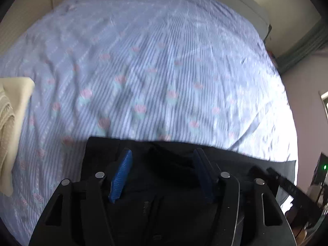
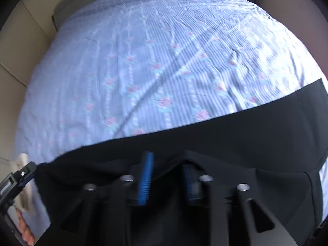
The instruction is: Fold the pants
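Black pants (image 1: 164,194) lie on the bed under my left gripper (image 1: 163,152), their far edge running across the sheet. The left gripper's blue pads (image 1: 121,176) stand well apart over the cloth and do not press on it. In the right wrist view the pants (image 2: 246,139) spread as a wide dark band across the lower frame. My right gripper (image 2: 167,160) hangs over them with a gap between its blue pads (image 2: 146,180). A raised fold of black cloth sits by the right-hand finger, blurred.
The bed sheet (image 1: 153,71) is blue-striped with pink flowers and lightly wrinkled. A cream folded blanket (image 1: 12,123) lies at the left edge. A grey pillow (image 1: 235,2) sits at the far right. A person's hand (image 2: 24,231) holds the other gripper at lower left.
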